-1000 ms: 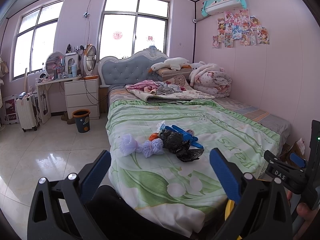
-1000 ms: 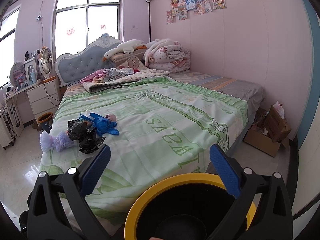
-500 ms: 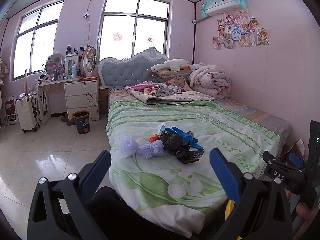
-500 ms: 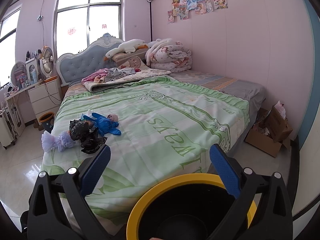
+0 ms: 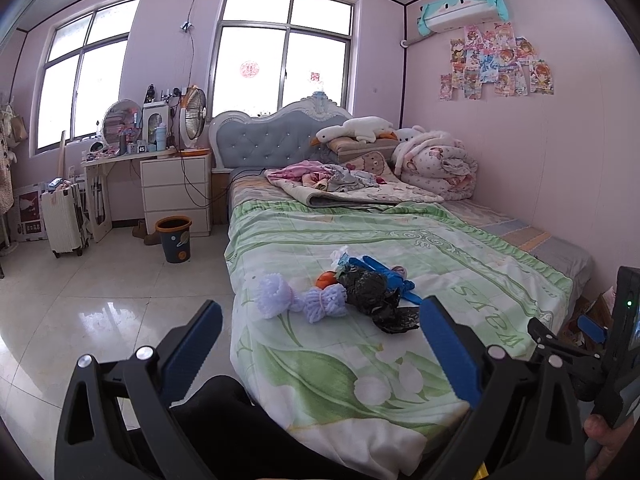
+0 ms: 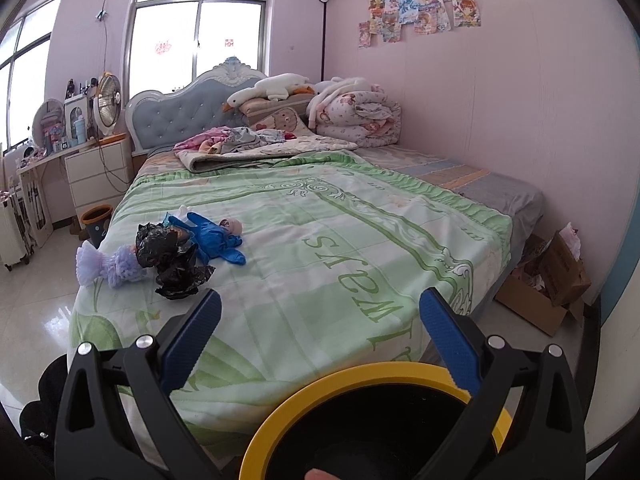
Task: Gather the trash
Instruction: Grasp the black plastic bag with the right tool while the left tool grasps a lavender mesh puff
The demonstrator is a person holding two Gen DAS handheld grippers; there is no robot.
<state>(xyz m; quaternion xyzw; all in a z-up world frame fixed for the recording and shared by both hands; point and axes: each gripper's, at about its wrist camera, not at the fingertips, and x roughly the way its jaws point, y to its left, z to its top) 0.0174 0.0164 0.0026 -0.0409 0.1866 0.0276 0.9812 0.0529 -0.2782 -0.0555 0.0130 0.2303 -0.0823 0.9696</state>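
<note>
A heap of trash lies on the green bedspread near the bed's left edge: a crumpled black bag [image 5: 374,294] [image 6: 170,254], two lilac foam nets [image 5: 298,300] [image 6: 108,264], a blue glove [image 5: 390,276] [image 6: 216,238] and an orange item [image 5: 325,279]. My left gripper [image 5: 318,354] is open, well short of the heap, with nothing between its fingers. My right gripper [image 6: 320,342] is open too, over the bed's foot. Just below it sits a yellow-rimmed black bin [image 6: 332,386].
A small dark waste bin [image 5: 174,238] stands on the tiled floor beside the white drawers [image 5: 176,194]. A white suitcase [image 5: 64,220] is at far left. A cardboard box [image 6: 548,288] sits by the right wall. Bedding and pillows fill the bed's head end.
Both views have drifted back very slightly from the bed. The trash has not moved and both grippers stay open.
</note>
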